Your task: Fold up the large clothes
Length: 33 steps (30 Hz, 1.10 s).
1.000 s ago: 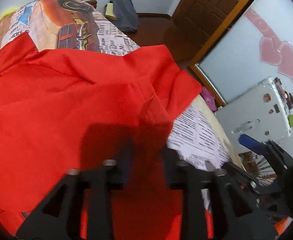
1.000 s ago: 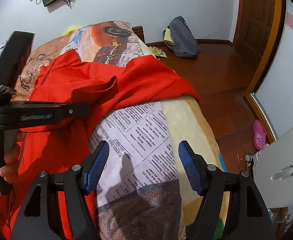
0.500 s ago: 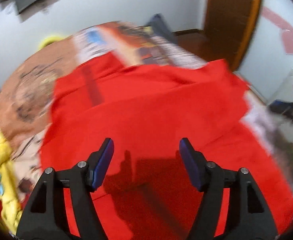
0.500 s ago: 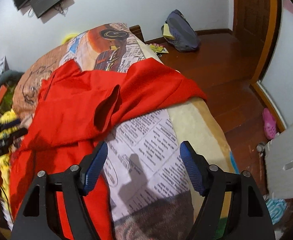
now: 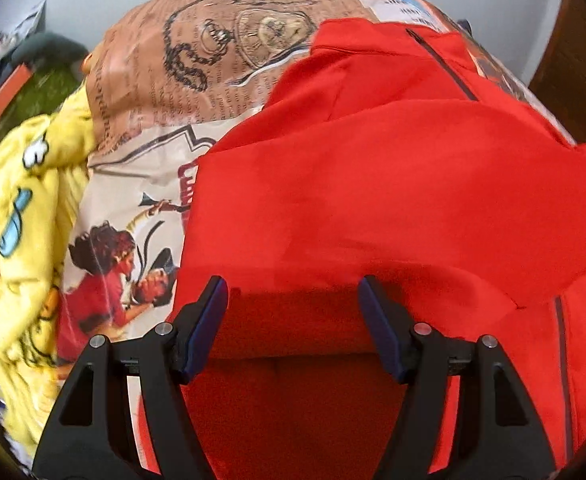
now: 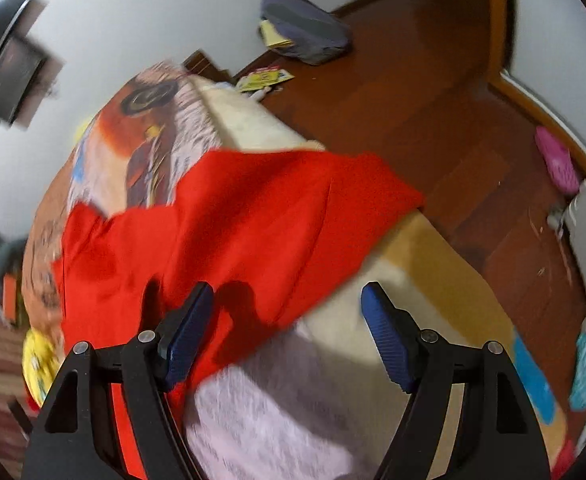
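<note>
- the bed (image 5: 213, 80) carried the red jacket (image 5: 393, 184), spread across the printed cover; one red corner (image 6: 397, 188) lay at the floor-side mattress edge.
- the jacket looked soft, light and limp; a hem or sleeve edge was judged the best hold.
- a yellow blanket (image 5: 17, 216) crowded one side.
- the left tongs (image 5: 293, 316) and right tongs (image 6: 287, 316) stood apart, gripping nothing.

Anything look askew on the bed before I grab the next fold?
The red garment lies crooked: one corner hangs over the bed edge toward the floor, and a flap is bunched over the body. A yellow blanket crowds the other side. Both grippers are open and hold nothing.
</note>
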Each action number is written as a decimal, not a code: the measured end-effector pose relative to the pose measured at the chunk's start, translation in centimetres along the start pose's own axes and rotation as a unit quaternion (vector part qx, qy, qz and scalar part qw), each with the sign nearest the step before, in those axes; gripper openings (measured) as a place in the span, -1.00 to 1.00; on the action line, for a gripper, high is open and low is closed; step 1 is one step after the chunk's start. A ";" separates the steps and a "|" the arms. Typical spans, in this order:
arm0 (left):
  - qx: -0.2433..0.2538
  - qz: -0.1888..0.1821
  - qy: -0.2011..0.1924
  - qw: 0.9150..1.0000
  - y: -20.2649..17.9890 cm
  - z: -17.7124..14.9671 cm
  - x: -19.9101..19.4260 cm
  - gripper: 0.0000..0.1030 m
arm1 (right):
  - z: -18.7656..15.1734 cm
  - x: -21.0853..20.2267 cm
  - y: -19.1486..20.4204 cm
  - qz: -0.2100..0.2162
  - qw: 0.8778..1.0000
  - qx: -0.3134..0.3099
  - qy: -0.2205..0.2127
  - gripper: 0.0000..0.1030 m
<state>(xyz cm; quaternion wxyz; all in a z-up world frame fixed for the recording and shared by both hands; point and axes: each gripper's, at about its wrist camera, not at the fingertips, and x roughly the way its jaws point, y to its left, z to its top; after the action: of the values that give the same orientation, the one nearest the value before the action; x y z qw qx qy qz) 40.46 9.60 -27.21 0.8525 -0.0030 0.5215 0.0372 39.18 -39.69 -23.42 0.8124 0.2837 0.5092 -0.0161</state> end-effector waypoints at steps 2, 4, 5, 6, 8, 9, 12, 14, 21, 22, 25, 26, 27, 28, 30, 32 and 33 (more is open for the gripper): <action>-0.009 -0.004 -0.002 1.000 0.2 0.0 0.2 0.31 | 0.7 0.7 0.1 -0.004 1.000 0.009 -0.002 0.42; -0.014 -0.004 -0.005 1.000 0.2 0.1 0.5 0.32 | 1.3 1.7 0.2 -0.011 1.000 0.013 0.001 0.47; -0.015 -0.004 -0.007 1.000 0.2 0.0 0.6 0.33 | 1.5 2.2 0.2 -0.015 1.000 0.016 0.002 0.47; -0.017 -0.005 -0.008 1.000 0.3 0.0 0.7 0.35 | 1.6 2.6 0.2 -0.019 1.000 0.018 0.001 0.47; -0.021 -0.007 -0.010 1.000 0.4 0.0 0.7 0.39 | 1.7 2.9 0.3 -0.030 0.999 0.017 -0.010 0.40; -0.025 -0.010 -0.010 1.000 0.6 -0.1 0.7 0.41 | 1.7 2.8 0.5 -0.033 0.999 0.014 -0.017 0.29; -0.038 -0.019 -0.006 0.999 1.2 -0.1 0.9 0.46 | 1.8 2.1 1.0 -0.044 0.998 0.000 -0.035 -0.33; -0.043 -0.019 -0.003 0.999 1.3 -0.1 1.0 0.46 | 1.9 1.5 0.9 -0.043 0.998 -0.003 -0.040 -0.72; -0.006 0.017 -0.010 1.000 0.2 -0.7 -0.8 0.45 | 1.4 -4.1 3.0 -0.017 0.994 -0.059 -0.095 -0.82; -0.002 0.016 -0.013 1.000 0.1 -0.9 -1.4 0.45 | 1.3 -4.8 3.6 -0.016 0.992 -0.070 -0.103 -0.82; -0.001 0.008 -0.027 1.000 0.0 -1.2 -3.2 0.45 | 0.7 -7.8 6.4 -0.002 0.985 -0.114 -0.129 -0.82; -0.002 0.005 -0.032 0.999 0.0 -1.2 -3.8 0.45 | 0.4 -8.8 7.5 0.005 0.982 -0.131 -0.139 -0.82; -0.003 0.003 -0.037 0.999 0.0 -1.3 -4.4 0.45 | 0.1 -9.6 8.6 0.010 0.978 -0.149 -0.147 -0.82; -0.001 0.002 -0.044 0.999 0.0 -1.4 -5.1 0.45 | -0.1 -10.0 9.8 0.014 0.974 -0.163 -0.155 -0.82; 0.006 0.004 -0.056 0.998 -0.1 -1.6 -6.5 0.45 | -1.3 -11.0 12.8 0.025 0.962 -0.213 -0.170 -0.82; 0.012 0.006 -0.064 0.998 -0.1 -1.9 -7.3 0.45 | -2.6 -11.1 15.2 0.033 0.950 -0.257 -0.173 -0.82; 0.016 0.005 -0.069 0.997 -0.1 -2.1 -7.9 0.45 | -3.6 -10.9 16.6 0.043 0.944 -0.284 -0.166 -0.82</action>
<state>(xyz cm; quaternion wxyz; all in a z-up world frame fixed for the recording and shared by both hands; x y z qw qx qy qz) 35.05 8.96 -21.15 0.8862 0.0154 0.4619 0.0330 36.22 -26.94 -8.10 0.9320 0.0562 0.3385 0.1169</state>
